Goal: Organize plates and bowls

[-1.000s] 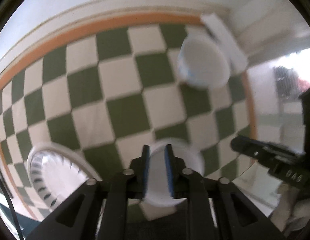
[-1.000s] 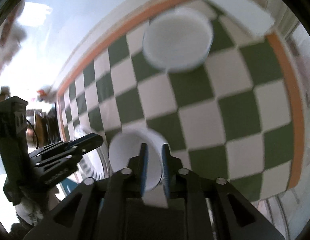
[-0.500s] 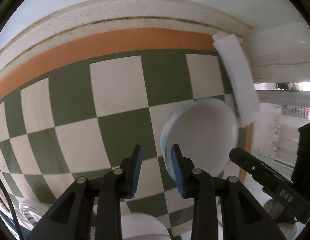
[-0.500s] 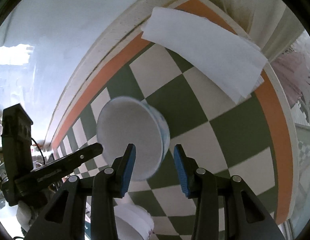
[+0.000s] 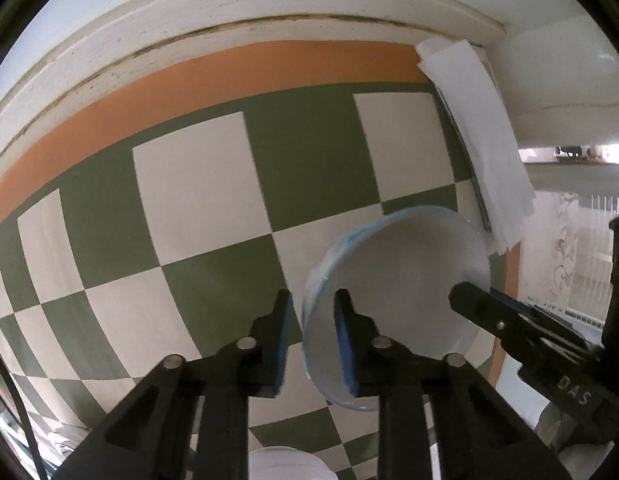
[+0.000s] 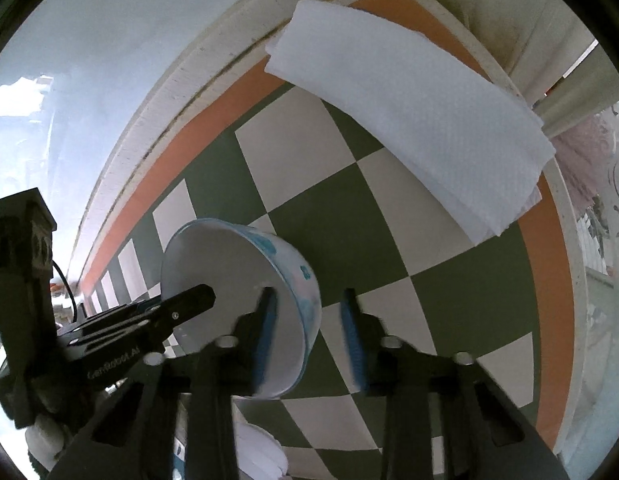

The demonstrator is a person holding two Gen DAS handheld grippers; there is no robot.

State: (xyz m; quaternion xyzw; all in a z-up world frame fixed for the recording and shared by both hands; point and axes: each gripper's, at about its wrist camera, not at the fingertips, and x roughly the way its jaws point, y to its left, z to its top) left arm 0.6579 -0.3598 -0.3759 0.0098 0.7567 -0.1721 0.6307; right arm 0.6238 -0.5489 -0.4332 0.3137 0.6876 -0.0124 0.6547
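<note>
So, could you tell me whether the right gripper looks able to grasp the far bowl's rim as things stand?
Probably yes. The right gripper is open and its fingers already straddle the wall of the bowl, one inside and one outside. The left gripper straddles the opposite rim and does not seem to block it.
</note>
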